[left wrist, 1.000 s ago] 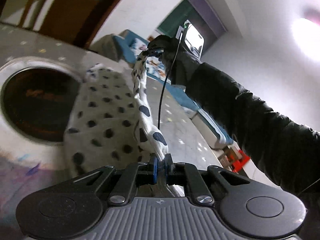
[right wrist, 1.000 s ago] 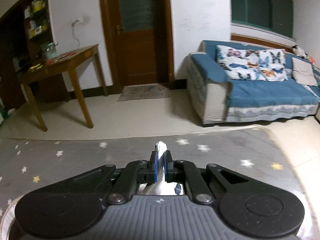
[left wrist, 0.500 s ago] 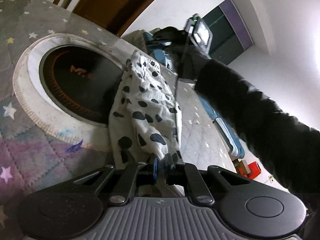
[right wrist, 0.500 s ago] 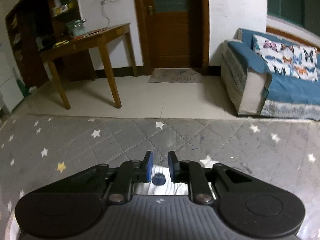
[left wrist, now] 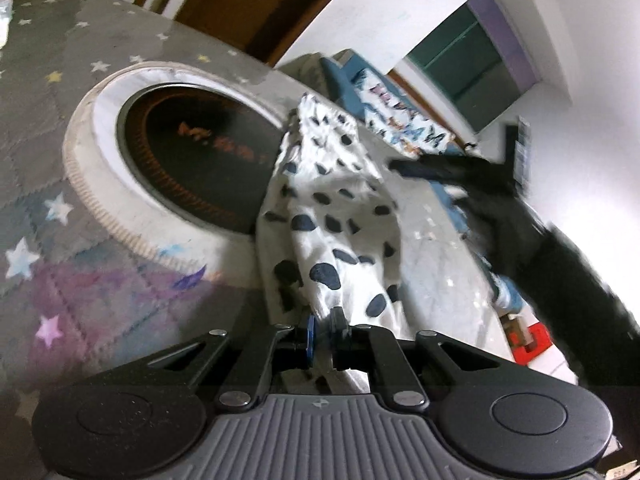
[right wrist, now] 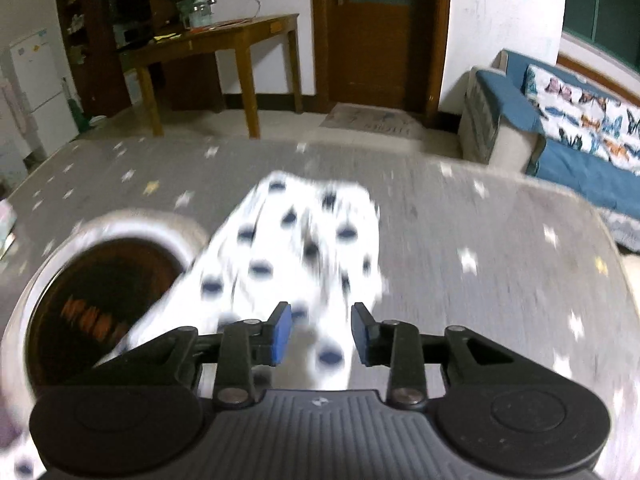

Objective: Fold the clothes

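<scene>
A white garment with dark blue spots (left wrist: 332,216) lies crumpled on the grey star-patterned table cover (left wrist: 40,80), partly over a round black cooktop. My left gripper (left wrist: 322,330) is shut on the near edge of the garment. My right gripper (right wrist: 322,334) is open and empty, held above the garment (right wrist: 296,240), which looks blurred in the right wrist view. In the left wrist view the right gripper (left wrist: 440,170) shows as a blurred dark shape to the right of the cloth, with a black-sleeved arm behind it.
A round black cooktop (left wrist: 200,160) with a white ring is set in the table (right wrist: 500,240), left of the garment. A blue sofa (right wrist: 568,128), a wooden side table (right wrist: 224,44) and a brown door (right wrist: 380,32) stand beyond the table.
My right gripper has opened and let go of the garment, then moved up and back. The cloth has dropped from hanging stretched to lying crumpled on the table. My left gripper has kept its hold.
</scene>
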`<act>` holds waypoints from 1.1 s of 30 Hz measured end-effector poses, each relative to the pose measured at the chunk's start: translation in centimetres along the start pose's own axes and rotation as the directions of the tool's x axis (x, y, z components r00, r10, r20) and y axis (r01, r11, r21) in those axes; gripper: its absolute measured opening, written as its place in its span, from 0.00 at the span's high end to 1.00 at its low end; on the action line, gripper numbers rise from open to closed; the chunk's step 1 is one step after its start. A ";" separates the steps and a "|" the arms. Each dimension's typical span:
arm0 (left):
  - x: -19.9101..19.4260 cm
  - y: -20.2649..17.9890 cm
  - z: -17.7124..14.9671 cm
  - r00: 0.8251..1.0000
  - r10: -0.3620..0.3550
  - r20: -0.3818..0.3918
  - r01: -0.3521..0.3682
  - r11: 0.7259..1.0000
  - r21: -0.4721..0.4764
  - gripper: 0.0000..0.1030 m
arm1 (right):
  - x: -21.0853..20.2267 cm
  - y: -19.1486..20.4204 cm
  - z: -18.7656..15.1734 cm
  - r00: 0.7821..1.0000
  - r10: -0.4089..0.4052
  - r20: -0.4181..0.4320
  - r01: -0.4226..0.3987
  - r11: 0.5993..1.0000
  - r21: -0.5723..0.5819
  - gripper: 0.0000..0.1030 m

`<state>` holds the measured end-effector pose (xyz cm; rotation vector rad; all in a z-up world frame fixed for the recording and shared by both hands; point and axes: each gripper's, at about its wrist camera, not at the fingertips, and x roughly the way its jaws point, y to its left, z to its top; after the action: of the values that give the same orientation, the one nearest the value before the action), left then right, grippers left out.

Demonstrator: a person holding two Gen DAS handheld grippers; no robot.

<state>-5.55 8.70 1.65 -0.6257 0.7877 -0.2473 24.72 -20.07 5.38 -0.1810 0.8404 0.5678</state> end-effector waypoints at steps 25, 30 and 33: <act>-0.1 -7.2 3.0 0.999 0.043 0.023 -0.045 0.996 0.080 0.88 | -14.2 15.1 -18.4 0.955 0.292 0.054 -0.241 0.869 -0.433 0.40; -0.3 -7.3 3.3 0.999 0.030 0.024 -0.031 0.997 0.067 0.89 | -14.1 16.1 -19.9 0.986 0.138 0.097 -0.076 0.874 -0.479 0.52; -0.8 -6.3 3.3 0.998 0.045 0.034 -0.046 0.998 0.045 0.89 | -14.7 16.1 -20.6 0.991 0.102 0.083 -0.046 0.862 -0.505 0.57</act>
<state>-3.61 5.48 7.73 -0.5662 0.7620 -0.2124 -5.24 -20.11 3.75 -0.5943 0.5800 0.8586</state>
